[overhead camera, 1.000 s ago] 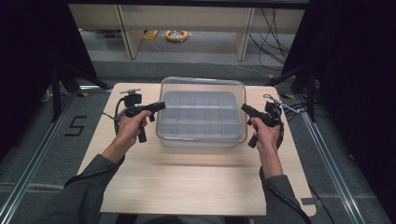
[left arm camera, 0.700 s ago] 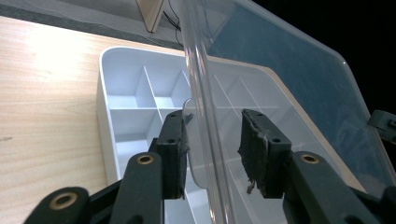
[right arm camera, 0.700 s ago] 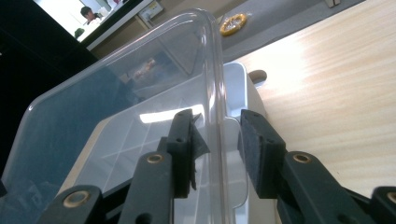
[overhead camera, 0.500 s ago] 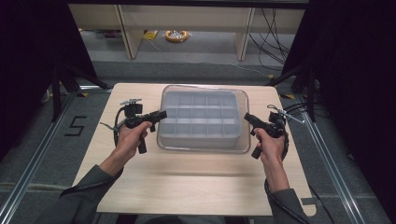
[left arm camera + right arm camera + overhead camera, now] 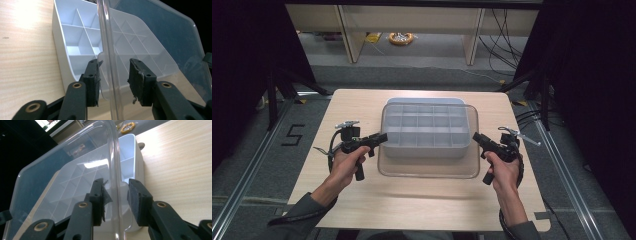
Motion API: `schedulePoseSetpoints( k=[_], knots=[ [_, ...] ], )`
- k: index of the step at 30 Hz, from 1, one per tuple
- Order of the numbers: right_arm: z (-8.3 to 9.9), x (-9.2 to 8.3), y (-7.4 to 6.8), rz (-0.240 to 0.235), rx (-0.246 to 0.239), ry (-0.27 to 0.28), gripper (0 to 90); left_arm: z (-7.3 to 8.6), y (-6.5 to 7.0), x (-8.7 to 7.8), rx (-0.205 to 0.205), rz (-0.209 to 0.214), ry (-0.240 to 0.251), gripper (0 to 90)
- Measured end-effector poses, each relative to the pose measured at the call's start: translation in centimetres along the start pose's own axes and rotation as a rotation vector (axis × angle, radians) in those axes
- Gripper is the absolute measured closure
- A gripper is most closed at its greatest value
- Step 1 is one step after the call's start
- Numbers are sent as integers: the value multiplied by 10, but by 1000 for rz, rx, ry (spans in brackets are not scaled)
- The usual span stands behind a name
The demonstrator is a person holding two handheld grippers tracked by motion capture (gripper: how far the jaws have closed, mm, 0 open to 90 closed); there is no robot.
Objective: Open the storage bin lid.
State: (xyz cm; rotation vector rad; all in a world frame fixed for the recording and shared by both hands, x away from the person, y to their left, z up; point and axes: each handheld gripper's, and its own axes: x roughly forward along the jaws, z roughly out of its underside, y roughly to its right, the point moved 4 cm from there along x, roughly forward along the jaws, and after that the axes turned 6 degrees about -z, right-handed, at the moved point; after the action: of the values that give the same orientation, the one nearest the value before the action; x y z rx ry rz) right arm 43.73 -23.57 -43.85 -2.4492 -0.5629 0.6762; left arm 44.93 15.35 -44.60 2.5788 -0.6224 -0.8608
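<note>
Both grippers, left (image 5: 379,138) and right (image 5: 478,139), have their jaws closed on opposite edges of the clear lid (image 5: 428,169), held above the divided box (image 5: 426,131) on the surface (image 5: 412,200).

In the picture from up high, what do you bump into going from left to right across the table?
Left gripper → compartment box under its clear lid → right gripper.
</note>
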Motion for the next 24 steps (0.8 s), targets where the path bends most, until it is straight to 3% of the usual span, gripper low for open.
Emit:
schedulePoseSetpoints(
  k=[1, 3, 5, 7, 8, 9, 12, 13, 14, 15, 17, 20, 21, 22, 24],
  knots=[
    [2, -2, 2, 8, -33, -2, 674, 2, -1, -2, 4, -5, 7, 607],
    [8, -2, -1, -20, -3, -1, 672, 7, -2, -4, 7, -8, 1, 607],
    [15, -5, 2, 3, -41, -16, 672, 10, -3, -5, 1, -6, -2, 608],
    [20, -6, 0, -11, -12, -9, 672, 17, -4, -8, -1, -4, -1, 608],
    [22, -7, 2, 4, -50, -11, 672, 20, -4, -9, 0, -5, -5, 605],
    [24, -9, 2, 9, -52, -9, 672, 22, -4, -10, -2, 0, -5, 605],
    [31, -14, -2, -11, -5, -11, 673, 27, -3, -14, -1, 1, -3, 607],
    [32, -16, 0, 3, -41, -13, 673, 29, -4, -16, 11, 3, -12, 608],
    [35, -18, -3, -4, 5, -21, 674, 30, -4, -17, 14, 1, -20, 608],
    [35, -19, 1, 0, -40, -16, 674, 33, -4, -18, 15, 10, -26, 610],
    [39, -22, -1, -16, -23, -19, 673, 35, -5, -19, 19, 7, -34, 612],
    [42, -25, -2, -23, -34, -17, 673, 42, -7, -21, 17, 10, -44, 614],
    [44, -26, -6, -28, 6, -22, 673, 43, -8, -23, 15, 4, -38, 613],
    [45, -27, -4, -25, -40, -15, 673, 44, -8, -24, 17, 4, -39, 614],
    [48, -30, -7, -19, -54, -18, 673, 47, -9, -28, 33, 0, -51, 612]
  ],
)
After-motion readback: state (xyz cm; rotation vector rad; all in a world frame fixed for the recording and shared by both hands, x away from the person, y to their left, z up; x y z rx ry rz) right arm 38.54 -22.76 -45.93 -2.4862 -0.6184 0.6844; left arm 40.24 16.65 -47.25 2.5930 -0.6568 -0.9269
